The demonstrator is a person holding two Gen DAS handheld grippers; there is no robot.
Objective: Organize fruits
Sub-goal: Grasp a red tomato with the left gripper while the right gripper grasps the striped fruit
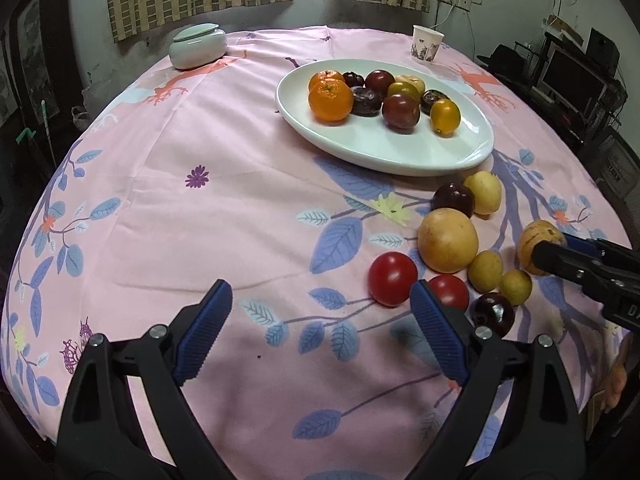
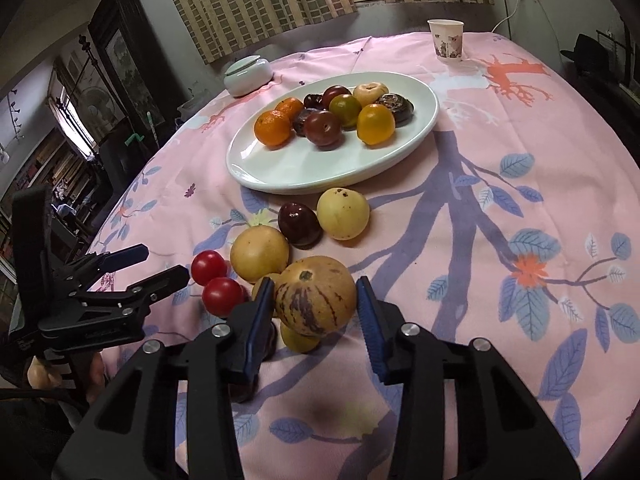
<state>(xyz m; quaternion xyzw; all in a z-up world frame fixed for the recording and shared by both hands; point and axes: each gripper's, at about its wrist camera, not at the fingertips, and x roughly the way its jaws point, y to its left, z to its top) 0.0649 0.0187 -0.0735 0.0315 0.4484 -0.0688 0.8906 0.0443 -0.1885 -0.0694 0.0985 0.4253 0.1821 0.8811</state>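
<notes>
Fruit lies in a loose cluster on the pink tablecloth (image 1: 168,184) just in front of the white plate (image 2: 280,172). Only the right wrist view shows the right gripper (image 2: 316,312) with its jaws closed on the striped melon (image 2: 316,300), tan with purple streaks, seemingly lifted over a small yellow fruit (image 2: 298,340). From the left wrist view, the melon is half hidden; the left gripper (image 1: 320,320) hangs wide open beside two red tomatoes (image 1: 392,278).

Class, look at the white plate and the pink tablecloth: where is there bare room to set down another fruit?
The white plate's near half is bare, in front of the mandarins. Open tablecloth lies left of the plate, toward the lidded jar. It is crowded around the loose fruit by the tomatoes.
</notes>
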